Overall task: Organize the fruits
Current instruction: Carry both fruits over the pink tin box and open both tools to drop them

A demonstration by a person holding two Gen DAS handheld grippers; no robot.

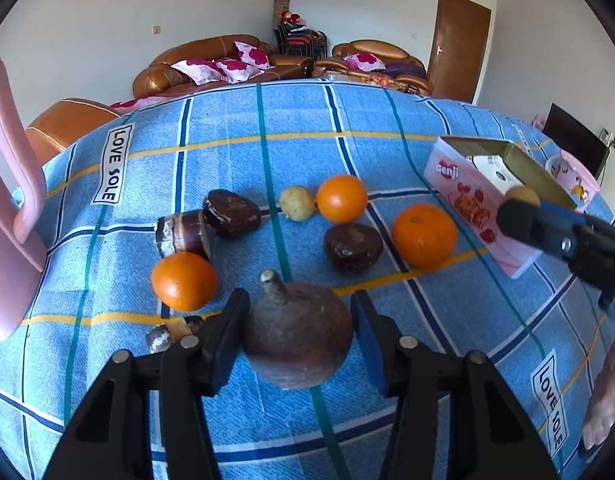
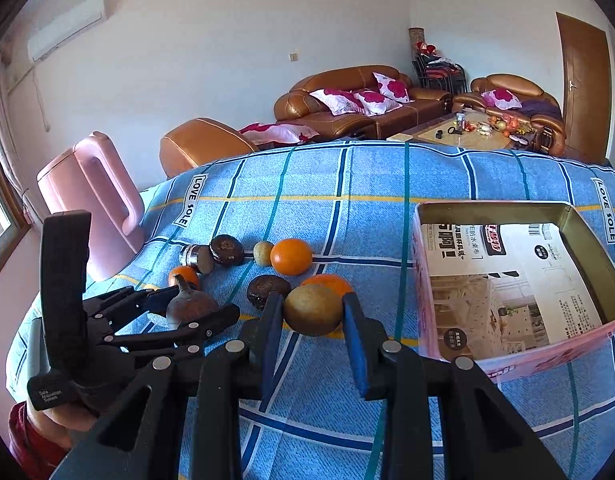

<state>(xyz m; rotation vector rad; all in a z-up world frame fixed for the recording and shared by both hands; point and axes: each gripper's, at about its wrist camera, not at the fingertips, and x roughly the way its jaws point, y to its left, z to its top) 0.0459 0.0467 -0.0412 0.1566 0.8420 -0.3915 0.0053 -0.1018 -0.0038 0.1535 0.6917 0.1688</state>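
Note:
My left gripper (image 1: pixel 299 328) straddles a brown stemmed fruit (image 1: pixel 297 334) on the blue checked cloth; its pads sit beside the fruit with small gaps. My right gripper (image 2: pixel 311 312) is shut on a yellow-green round fruit (image 2: pixel 313 309) and holds it above the cloth, left of the open pink tin (image 2: pixel 421 256). In the left wrist view the right gripper (image 1: pixel 519 204) hangs by the pink tin (image 1: pixel 459 184). Three oranges (image 1: pixel 183 280) (image 1: pixel 341 198) (image 1: pixel 424 235), dark brown fruits (image 1: pixel 353 246) (image 1: pixel 231 212) and a small yellow fruit (image 1: pixel 297 203) lie on the cloth.
A pink jug (image 2: pixel 95 200) stands at the table's left edge. A pink mug (image 1: pixel 575 176) sits behind the tin. A cut dark piece (image 1: pixel 183 236) lies by the left orange. A printed paper (image 2: pixel 503 280) lines the tin. Sofas stand beyond the table.

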